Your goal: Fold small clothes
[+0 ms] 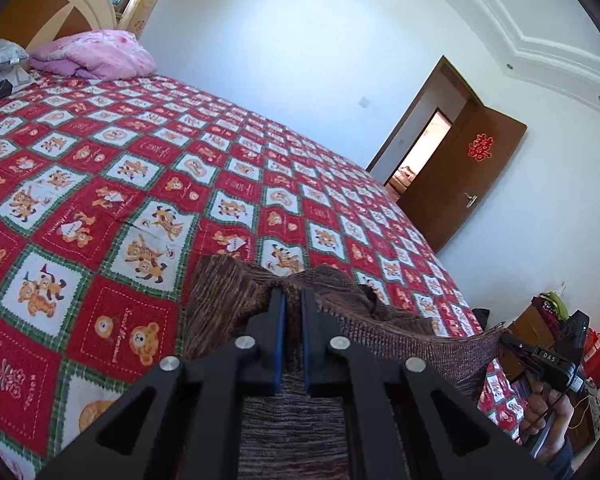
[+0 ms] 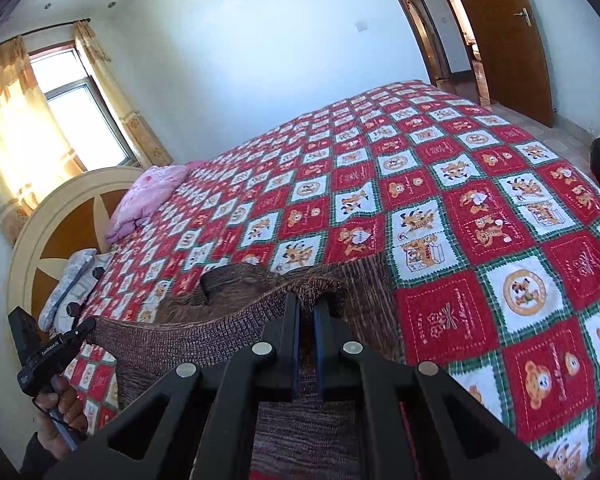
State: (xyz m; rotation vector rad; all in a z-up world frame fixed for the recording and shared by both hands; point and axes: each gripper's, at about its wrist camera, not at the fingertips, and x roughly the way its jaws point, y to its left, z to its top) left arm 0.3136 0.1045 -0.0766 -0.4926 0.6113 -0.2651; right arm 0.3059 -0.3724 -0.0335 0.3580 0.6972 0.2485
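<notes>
Both clamped tight here: the left hand-held gripper [image 1: 293, 294] and right hand-held gripper [image 2: 306, 300] each pinch one end of the brown knit garment's [image 1: 380, 316] edge, stretching it taut above the quilted bed [image 1: 140, 168], likely to lay it flat for folding.

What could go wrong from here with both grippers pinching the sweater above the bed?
1. The left gripper and right gripper each pinch only a thin bit of the brown knit sweater's edge; loose knit may slip out under tension.
2. The span between them sags, and bunched fabric already rests on the red quilt, so it could land creased.
3. Pulling the grippers further apart may stretch the knit.
</notes>
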